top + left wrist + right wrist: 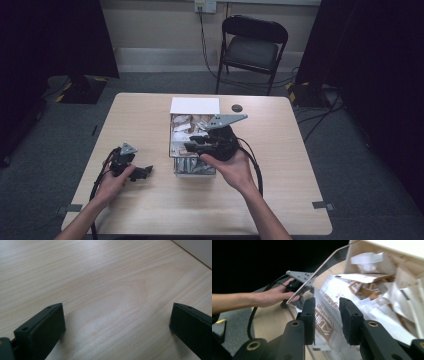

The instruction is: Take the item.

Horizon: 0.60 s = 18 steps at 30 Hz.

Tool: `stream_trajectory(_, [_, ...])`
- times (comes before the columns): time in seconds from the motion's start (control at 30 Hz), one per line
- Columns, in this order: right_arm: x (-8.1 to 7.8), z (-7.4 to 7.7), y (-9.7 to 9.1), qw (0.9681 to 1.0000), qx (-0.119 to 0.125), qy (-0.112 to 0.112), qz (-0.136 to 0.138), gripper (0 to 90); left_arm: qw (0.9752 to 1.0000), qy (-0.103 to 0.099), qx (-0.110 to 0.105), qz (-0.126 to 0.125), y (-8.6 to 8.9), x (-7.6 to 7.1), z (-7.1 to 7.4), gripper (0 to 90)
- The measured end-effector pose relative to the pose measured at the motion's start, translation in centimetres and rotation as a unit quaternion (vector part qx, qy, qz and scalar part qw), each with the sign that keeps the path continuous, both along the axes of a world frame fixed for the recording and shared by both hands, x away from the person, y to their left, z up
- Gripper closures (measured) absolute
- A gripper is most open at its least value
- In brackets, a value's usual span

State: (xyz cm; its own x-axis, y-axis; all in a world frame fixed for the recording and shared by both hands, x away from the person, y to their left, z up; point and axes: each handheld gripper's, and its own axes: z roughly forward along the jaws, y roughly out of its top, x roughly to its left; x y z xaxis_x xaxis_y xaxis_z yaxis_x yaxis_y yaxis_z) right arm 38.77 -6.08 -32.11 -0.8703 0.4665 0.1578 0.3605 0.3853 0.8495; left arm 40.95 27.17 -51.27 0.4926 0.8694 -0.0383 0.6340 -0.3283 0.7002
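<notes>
Paper sachet (327,315): white-and-brown, upright in the clear box (171,150), its flat face standing between the right gripper (327,315) jaws.
Right jaws: part-open, straddling the sachet, not clamped.
Left gripper (117,327): jaws wide, empty, over bare table (100,277), farther off.

A light wooden table with rounded corners (150,210) stands on grey carpet (370,170). Beyond it, a black folding metal chair (253,47) faces a cream wall (160,22) bearing a white socket (205,5). Dark curtains (55,37) flank the dim room.
</notes>
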Motion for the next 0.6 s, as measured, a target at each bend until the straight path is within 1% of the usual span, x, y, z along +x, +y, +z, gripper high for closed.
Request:
stream_trajectory(0.13, [-0.19,-0.01,0.13,1.0000,-0.002,0.005,0.007,69.6,1.0000,-0.001,0.000,0.000,-0.01,0.00,-0.01,0.0])
stream_trajectory(0.3, [-0.10,-0.42,0.48,0.9999,-0.009,0.006,0.014,71.1,1.0000,0.000,0.000,0.000,0.00,0.00,0.00,0.0])
stream_trajectory(0.47, [-0.03,-0.88,0.81,0.9997,-0.017,0.013,0.015,75.0,1.0000,0.000,0.000,0.000,0.00,0.00,0.00,0.0])
stream_trajectory(0.6, [0.01,-0.91,0.85,0.9997,-0.018,0.011,0.012,76.3,1.0000,0.000,0.000,0.000,0.00,0.00,0.00,0.0])
